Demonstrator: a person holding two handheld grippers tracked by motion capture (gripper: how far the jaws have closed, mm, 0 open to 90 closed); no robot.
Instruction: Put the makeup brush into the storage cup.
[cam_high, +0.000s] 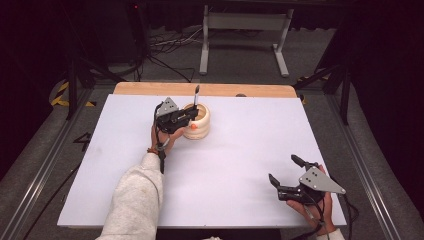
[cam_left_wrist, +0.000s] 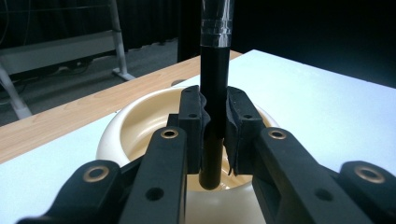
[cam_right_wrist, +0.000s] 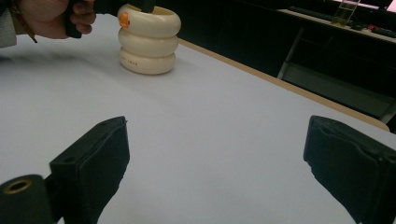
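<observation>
Here, toward the far edge of the white worktop (cam_high: 225, 150), left of its middle, a cream ribbed holder (cam_high: 198, 122) formed of three stacked rings is seen standing upright; a small orange spot is borne on its side. A wooden strip is seen along the far edge of the worktop. The left tongs (cam_high: 194, 114) are held by the left hand (cam_high: 165, 137) just beside the holder, on its left, and are carried over its rim. In the left gripper view the left tongs (cam_left_wrist: 215, 126) are shown closed narrowly on a black pen (cam_left_wrist: 214, 93), which is gripped upright between the two pads, its lower end being hung inside the mouth of the holder (cam_left_wrist: 135, 126); whether the tip is touching the bottom cannot be told. A silver band is seen on the pen's upper part.

Near the front right corner of the worktop, well apart from the holder, the right tongs (cam_high: 284, 172) are held by the right hand (cam_high: 315, 205). In the right gripper view the right tongs (cam_right_wrist: 217, 168) are shown spread wide, with nothing between the jaws but bare worktop.
</observation>
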